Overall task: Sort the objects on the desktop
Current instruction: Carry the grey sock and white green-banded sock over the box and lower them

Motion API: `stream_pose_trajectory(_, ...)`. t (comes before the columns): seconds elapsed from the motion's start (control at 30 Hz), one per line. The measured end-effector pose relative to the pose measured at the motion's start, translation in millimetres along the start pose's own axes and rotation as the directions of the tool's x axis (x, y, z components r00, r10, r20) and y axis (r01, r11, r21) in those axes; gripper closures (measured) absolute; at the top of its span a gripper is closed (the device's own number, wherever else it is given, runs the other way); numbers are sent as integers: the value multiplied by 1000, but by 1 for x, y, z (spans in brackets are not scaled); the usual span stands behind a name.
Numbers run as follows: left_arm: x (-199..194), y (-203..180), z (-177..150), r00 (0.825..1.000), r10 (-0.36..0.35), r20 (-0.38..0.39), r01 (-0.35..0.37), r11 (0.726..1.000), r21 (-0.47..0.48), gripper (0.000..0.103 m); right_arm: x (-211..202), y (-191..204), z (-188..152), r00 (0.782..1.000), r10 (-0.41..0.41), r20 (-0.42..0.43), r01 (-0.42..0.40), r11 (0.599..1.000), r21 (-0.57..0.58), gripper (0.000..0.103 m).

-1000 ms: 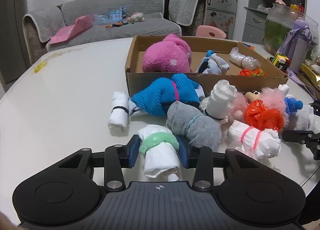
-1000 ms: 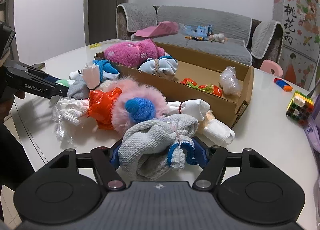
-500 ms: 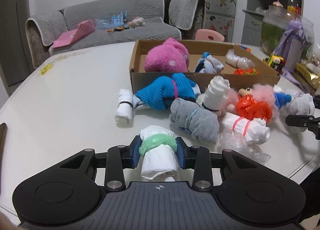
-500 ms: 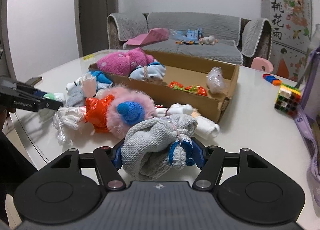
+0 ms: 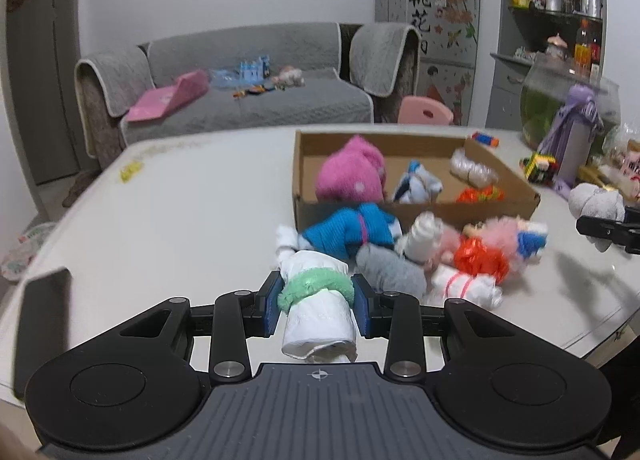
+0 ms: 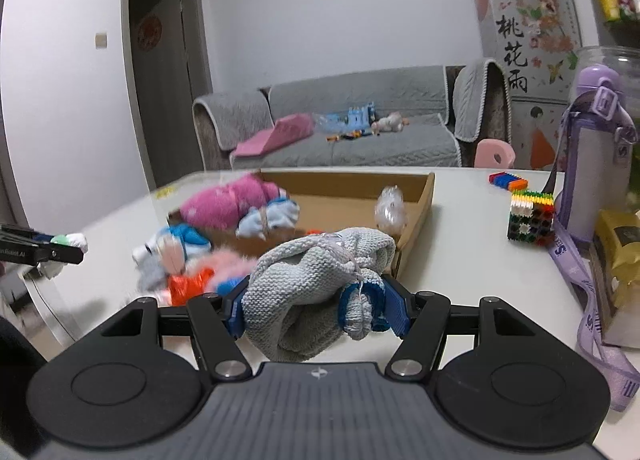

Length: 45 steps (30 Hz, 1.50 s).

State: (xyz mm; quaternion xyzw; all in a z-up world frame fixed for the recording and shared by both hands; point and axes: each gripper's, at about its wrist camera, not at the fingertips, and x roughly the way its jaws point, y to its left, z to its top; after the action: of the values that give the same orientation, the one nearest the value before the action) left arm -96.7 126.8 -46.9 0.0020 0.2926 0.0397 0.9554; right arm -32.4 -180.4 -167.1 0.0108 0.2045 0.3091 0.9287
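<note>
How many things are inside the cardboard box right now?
4 in the cardboard box: pink plush bundle at left, blue-white sock bundle mid, clear plastic bag far right, orange item near right. More may be hidden.

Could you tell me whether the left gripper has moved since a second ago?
Yes. The left gripper, shut on the white roll with the green band, has risen and pulled back: the cardboard box now looks smaller and farther away in its own view.

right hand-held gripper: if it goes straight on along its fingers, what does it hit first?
Likely the cardboard box: its near right corner sits just past the grey knit bundle clamped in the right hand-held gripper. The gripper looks raised, so it may clear the rim; depth is unclear.
</note>
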Motion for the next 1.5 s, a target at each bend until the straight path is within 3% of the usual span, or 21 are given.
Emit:
stream_pose_trajectory(0.37, -18, 9, 78, 996, 49, 71, -53, 997, 54, 60, -13, -11, 55, 995, -21, 101, 21, 1000, 6, 42)
stream_pose_trajectory(0.47, -9, 4, 105, 995, 66, 73, -72, 995, 73, 60, -10, -12, 74, 991, -19, 129, 21, 1000, -12, 42)
stream_pose_trajectory(0.73, 39, -8, 168, 998, 37, 54, -42, 993, 111, 60, 26, -20, 119, 990, 16, 142, -9, 999, -52, 42)
stream_pose_trajectory(1.1, 156, -23, 206, 999, -18, -33, 23, 989, 147, 59, 104, -21, 140, 998, 43, 38, -39, 994, -106, 42)
stream_pose_trajectory(1.37, 241, -26, 194, 990, -37, -137, 58, 987, 148, 59, 181, -29, 125, 995, 37, -96, -47, 993, -111, 42)
stream_pose_trajectory(1.5, 268, -22, 185, 983, -46, -180, 71, 989, 133, 59, 199, -23, 115, 988, 39, -150, -58, 991, -120, 42)
